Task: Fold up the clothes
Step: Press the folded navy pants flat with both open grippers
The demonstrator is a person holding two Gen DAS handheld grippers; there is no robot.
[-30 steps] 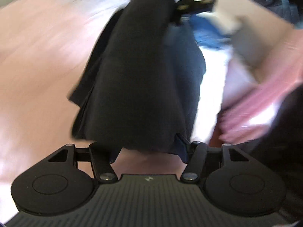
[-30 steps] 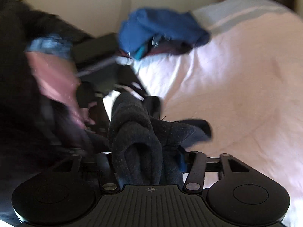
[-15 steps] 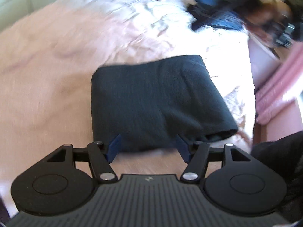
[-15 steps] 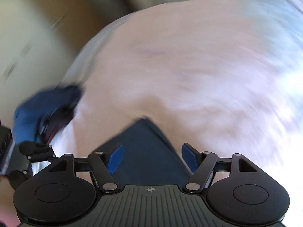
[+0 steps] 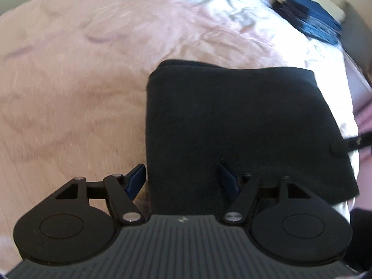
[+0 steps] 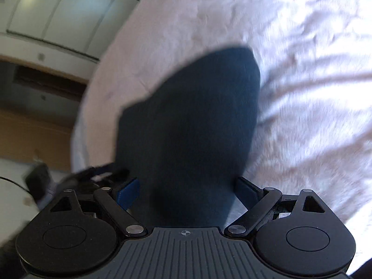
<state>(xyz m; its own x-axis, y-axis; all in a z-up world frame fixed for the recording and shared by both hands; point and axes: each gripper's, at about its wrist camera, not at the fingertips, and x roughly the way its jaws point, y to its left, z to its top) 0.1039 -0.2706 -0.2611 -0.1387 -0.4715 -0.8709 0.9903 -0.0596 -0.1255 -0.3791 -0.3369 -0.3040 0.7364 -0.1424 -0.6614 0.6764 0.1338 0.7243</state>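
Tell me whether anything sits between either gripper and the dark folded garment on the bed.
Nothing visible does. The dark folded garment lies flat on the pink bedsheet, reaching in between the opening fingers of the left gripper and the right gripper.

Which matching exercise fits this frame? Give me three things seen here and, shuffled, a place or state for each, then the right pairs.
Things:
1. dark folded garment
2. blue clothes
3. left claw

Places or states:
A. piled at the far edge of the bed
B. lying flat on the pink bedsheet
C. opening, astride the near edge of the folded cloth

Pairs: 1-B, 2-A, 3-C
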